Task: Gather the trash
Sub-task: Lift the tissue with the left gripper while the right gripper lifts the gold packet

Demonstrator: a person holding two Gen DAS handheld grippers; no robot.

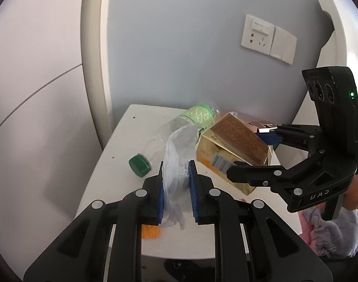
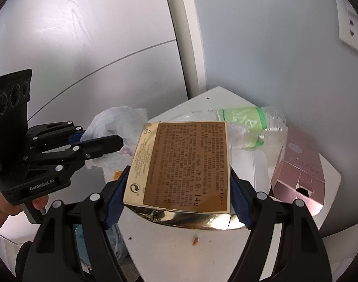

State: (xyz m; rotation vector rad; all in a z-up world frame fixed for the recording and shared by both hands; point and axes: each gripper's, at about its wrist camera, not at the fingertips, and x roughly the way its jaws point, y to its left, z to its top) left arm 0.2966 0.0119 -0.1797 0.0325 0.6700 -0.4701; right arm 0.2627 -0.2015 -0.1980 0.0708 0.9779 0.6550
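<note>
Pale blue wall and a small white table [image 1: 122,145] fill both my feeds, but only the right wrist view shows me the pink cardboard box [image 2: 298,171] beside the clear plastic bottle with a green label [image 2: 244,119]. My left gripper [image 1: 176,188] pinches a crumpled white plastic bag [image 1: 176,164] above the table. My right gripper [image 2: 179,188], jaws spread wide, clamps a gold and brown printed carton [image 2: 183,162] by its sides.
</note>
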